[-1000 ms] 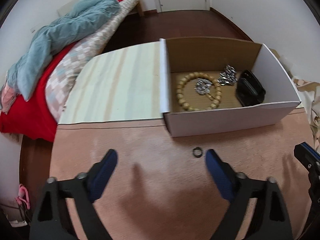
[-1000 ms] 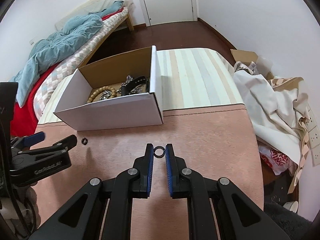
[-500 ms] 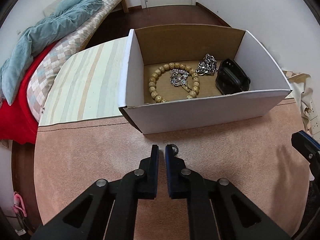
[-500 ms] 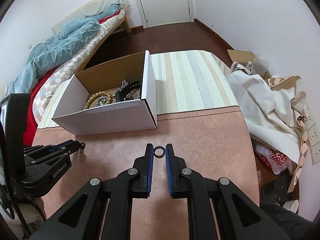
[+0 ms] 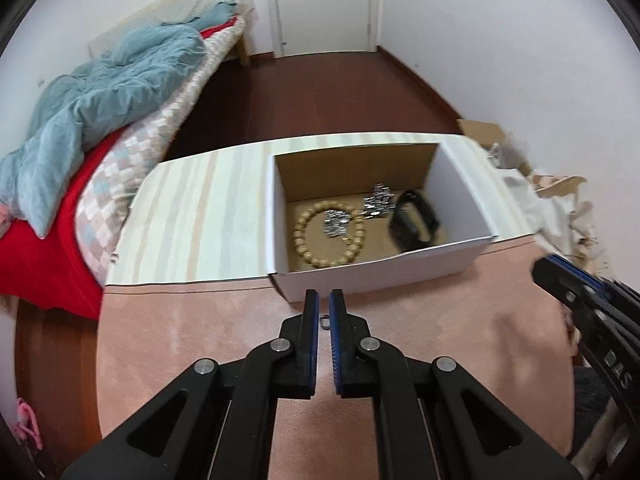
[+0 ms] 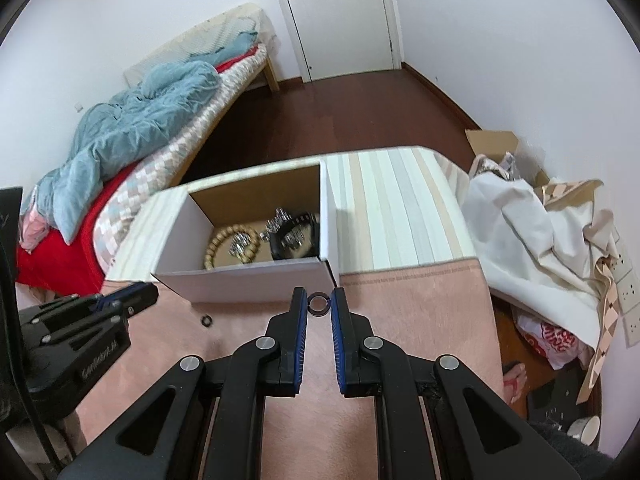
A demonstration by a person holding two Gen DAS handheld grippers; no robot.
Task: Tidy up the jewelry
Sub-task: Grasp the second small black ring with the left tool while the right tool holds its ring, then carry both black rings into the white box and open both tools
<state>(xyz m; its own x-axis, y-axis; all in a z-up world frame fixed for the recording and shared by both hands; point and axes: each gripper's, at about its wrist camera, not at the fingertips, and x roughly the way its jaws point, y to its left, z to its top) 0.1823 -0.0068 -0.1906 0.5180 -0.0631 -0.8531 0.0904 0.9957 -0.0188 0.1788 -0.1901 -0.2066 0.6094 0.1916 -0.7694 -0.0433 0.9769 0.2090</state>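
I'm pinching a dark ring [image 6: 319, 304] in the right hand-held gripper [image 6: 319, 299], just in front of the cardboard box [image 6: 248, 282]. That thin edge grip is risking a drop short of the box. The left hand-held gripper [image 5: 324, 300] is pressing together, seemingly empty. Only the right view is showing a second ring [image 6: 206, 320] lying on the desk [image 6: 400, 320], before the box.

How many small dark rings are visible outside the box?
2. One ring is in the right gripper; one lies on the pink cloth near the left gripper. Others may be hidden.
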